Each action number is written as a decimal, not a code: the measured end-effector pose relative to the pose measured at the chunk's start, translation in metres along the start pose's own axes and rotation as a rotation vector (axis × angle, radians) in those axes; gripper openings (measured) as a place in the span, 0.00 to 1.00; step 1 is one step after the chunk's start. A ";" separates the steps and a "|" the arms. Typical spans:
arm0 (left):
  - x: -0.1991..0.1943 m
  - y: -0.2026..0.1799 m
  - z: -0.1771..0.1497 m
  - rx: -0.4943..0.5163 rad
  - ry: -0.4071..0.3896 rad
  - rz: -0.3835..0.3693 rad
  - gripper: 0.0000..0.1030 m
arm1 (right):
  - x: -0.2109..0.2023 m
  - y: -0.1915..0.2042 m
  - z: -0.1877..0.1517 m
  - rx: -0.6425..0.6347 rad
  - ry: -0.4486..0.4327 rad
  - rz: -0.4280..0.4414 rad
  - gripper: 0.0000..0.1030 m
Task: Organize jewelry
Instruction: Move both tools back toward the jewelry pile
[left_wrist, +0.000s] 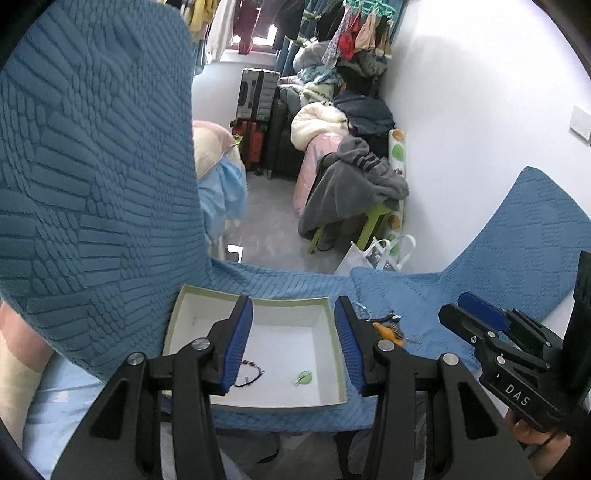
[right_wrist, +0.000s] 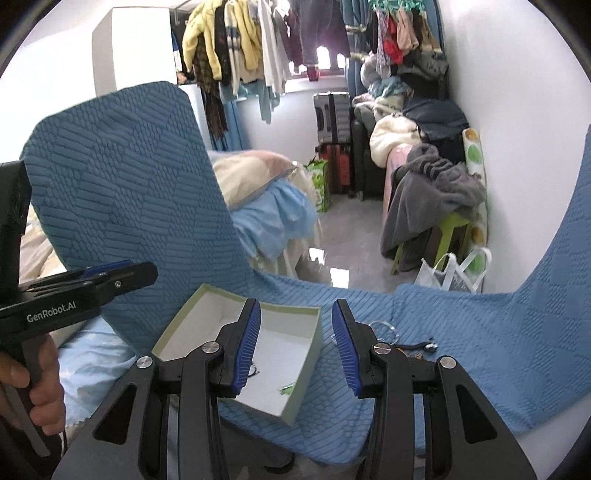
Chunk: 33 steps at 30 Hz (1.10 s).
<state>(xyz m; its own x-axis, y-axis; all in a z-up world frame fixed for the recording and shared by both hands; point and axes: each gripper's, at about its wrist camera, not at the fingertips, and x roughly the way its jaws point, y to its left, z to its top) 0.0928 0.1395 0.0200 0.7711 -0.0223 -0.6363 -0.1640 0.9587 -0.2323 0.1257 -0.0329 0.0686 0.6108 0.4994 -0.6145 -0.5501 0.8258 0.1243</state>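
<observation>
Both grippers, left (left_wrist: 293, 345) and right (right_wrist: 295, 347), gape empty. Ring (right_wrist: 384, 328) lies just right of right jaws; centre, then pinch.

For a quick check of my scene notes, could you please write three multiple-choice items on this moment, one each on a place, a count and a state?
1. Where does the green leaf charm lie?
A. inside the box
B. on the blue cover
C. on the floor

2. How many pieces lie inside the box?
A. none
B. two
C. five

3. How does the left gripper stand?
A. shut on a ring
B. shut on the beaded bracelet
C. open, holding nothing

Answers:
1 A, it rests on the box's white floor.
2 B, only the bracelet and charm show there.
3 C, its jaws stand apart over the box, with nothing between them.
</observation>
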 end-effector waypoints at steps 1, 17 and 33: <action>0.000 -0.004 -0.001 0.002 0.001 -0.005 0.46 | -0.002 -0.002 0.000 0.001 -0.006 0.001 0.37; 0.003 -0.052 -0.016 0.019 -0.038 -0.059 0.46 | -0.035 -0.050 -0.024 0.018 -0.034 -0.047 0.37; 0.035 -0.089 -0.054 -0.003 -0.036 -0.125 0.46 | -0.025 -0.102 -0.083 0.047 0.000 -0.123 0.37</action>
<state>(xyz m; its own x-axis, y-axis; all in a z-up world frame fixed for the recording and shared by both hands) 0.1013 0.0384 -0.0216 0.8071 -0.1311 -0.5757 -0.0670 0.9484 -0.3099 0.1198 -0.1514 0.0068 0.6716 0.3939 -0.6275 -0.4439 0.8920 0.0848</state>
